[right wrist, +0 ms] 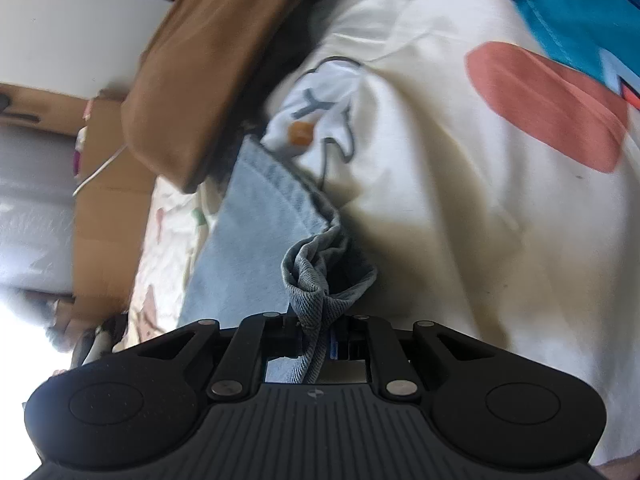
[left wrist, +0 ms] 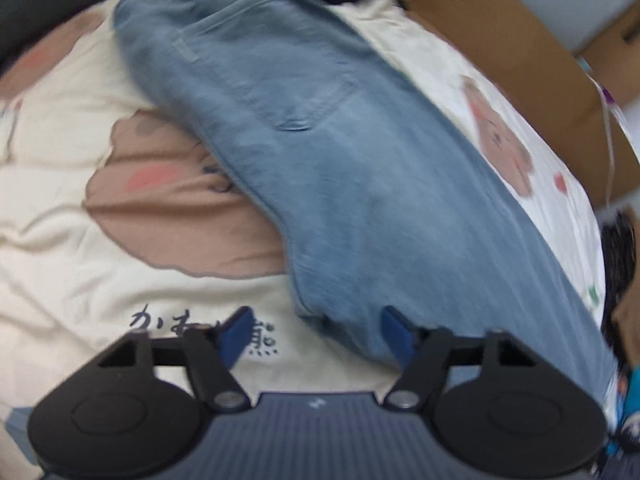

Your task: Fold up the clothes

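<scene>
Light blue jeans [left wrist: 320, 152] lie diagonally across a cream bedspread [left wrist: 60, 272] printed with brown bears, waistband at the top, a back pocket showing. My left gripper [left wrist: 316, 332] is open, its blue pads either side of the jeans' lower edge, holding nothing. In the right wrist view my right gripper [right wrist: 316, 340] is shut on a bunched hem of the jeans [right wrist: 312, 280]; the rest of that leg [right wrist: 248, 240] stretches away to the left over the bedspread [right wrist: 460, 220].
A brown cardboard box [left wrist: 520, 48] stands at the bed's far right edge. In the right wrist view a brown cushion-like thing [right wrist: 208, 64] and cardboard [right wrist: 108, 220] sit at left, and a bright blue patterned cloth [right wrist: 580, 12] lies at top right.
</scene>
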Motion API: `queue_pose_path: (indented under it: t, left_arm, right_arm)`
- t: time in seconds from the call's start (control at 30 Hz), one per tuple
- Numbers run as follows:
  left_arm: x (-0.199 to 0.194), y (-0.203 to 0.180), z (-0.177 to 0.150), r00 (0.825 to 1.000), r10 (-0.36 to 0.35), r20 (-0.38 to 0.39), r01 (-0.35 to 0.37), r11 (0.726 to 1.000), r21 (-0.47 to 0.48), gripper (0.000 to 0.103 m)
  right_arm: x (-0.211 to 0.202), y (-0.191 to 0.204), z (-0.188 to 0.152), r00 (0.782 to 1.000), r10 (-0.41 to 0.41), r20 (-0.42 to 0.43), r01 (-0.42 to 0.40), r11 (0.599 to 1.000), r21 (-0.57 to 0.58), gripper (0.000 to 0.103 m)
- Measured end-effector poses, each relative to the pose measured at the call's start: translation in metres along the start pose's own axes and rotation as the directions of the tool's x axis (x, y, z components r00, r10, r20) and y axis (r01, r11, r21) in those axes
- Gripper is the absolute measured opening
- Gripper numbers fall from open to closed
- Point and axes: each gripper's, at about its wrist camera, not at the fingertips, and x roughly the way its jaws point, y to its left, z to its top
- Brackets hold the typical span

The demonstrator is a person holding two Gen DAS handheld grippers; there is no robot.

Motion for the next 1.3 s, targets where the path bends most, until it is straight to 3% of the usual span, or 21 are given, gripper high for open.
queue_pose_path:
  t: [0.1, 0.17, 0.2, 0.43, 0.9, 1.1, 1.3]
  left_arm:
    - [0.019, 0.014, 0.005, 0.999, -0.043, -0.022, 0.040, 0.992, -0.123, 0.061]
    - [0.030, 0.022, 0.004, 0.996, -0.075, -0.039, 0.067, 0.982, -0.179, 0.046]
    - [0.034, 0.022, 0.003, 0.995, -0.090, -0.041, 0.081, 0.980, -0.180, 0.037]
    - [0.031, 0.017, 0.001, 0.995, -0.095, -0.026, 0.090, 0.984, -0.153, 0.027]
    - [0.027, -0.006, 0.011, 0.998, 0.015, -0.066, -0.021, 0.996, -0.083, 0.027]
    - [0.022, -0.009, 0.010, 0.997, 0.035, -0.066, -0.039, 0.997, -0.067, 0.027]
    - [0.019, -0.013, 0.007, 0.997, 0.052, -0.058, -0.055, 0.997, -0.054, 0.027]
  right_arm:
    - [0.002, 0.003, 0.008, 0.998, -0.008, -0.060, 0.004, 0.998, -0.064, 0.022]
    - [0.002, 0.001, 0.014, 0.997, -0.008, -0.080, 0.002, 0.997, -0.078, 0.028]
    - [0.002, 0.000, 0.017, 0.996, -0.011, -0.086, 0.004, 0.997, -0.081, 0.028]
    - [0.005, -0.017, 0.030, 0.994, -0.013, -0.110, 0.006, 0.998, -0.056, 0.038]
    - [0.043, -0.005, 0.056, 0.965, 0.000, -0.264, -0.061, 0.972, -0.226, 0.040]
    - [0.030, 0.009, 0.062, 0.942, 0.143, -0.304, -0.211, 0.956, -0.205, 0.040]
    - [0.049, 0.004, 0.063, 0.951, 0.081, -0.298, -0.147, 0.967, -0.207, 0.040]
